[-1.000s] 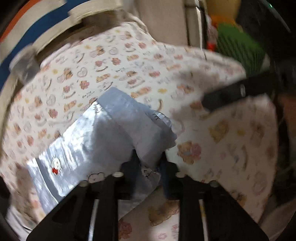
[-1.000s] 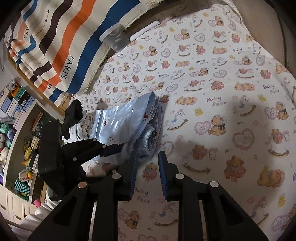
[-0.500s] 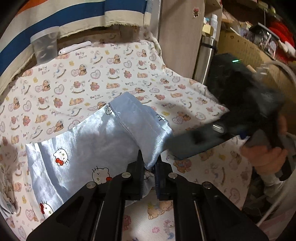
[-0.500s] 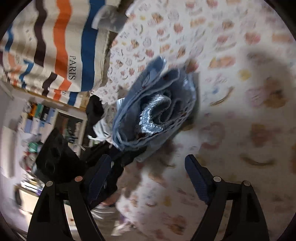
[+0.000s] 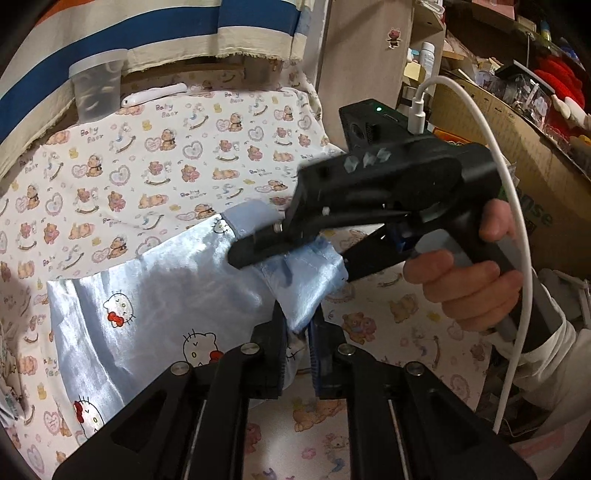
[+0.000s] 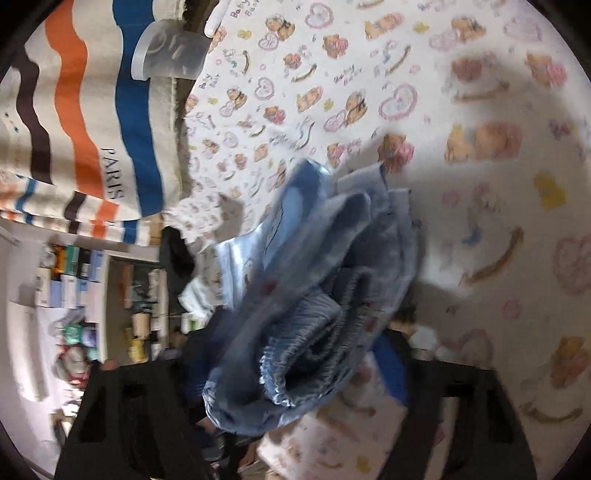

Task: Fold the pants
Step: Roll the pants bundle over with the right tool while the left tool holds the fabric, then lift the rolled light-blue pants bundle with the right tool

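Note:
Light blue satin pants [image 5: 155, 295] with a cat print lie on a bear-print sheet [image 5: 147, 155]. My left gripper [image 5: 298, 332] is shut on a corner of the pants near the waistband. My right gripper [image 5: 288, 260] reaches in from the right, its open jaws straddling the bunched waistband just above the left gripper. In the right wrist view the bunched pants [image 6: 314, 295] fill the gap between the wide-open fingers [image 6: 388, 362].
A striped cloth [image 5: 110, 33] hangs behind the bed, with a clear plastic cup [image 5: 98, 88] and a white object [image 5: 155, 98] at its foot. Cluttered shelves and a cardboard box [image 5: 524, 133] stand to the right. A white cable [image 5: 513, 221] runs from the right gripper.
The right gripper opened wide and moved in onto the bunched waistband. The left gripper stayed shut on the pants as its view lifted and turned right.

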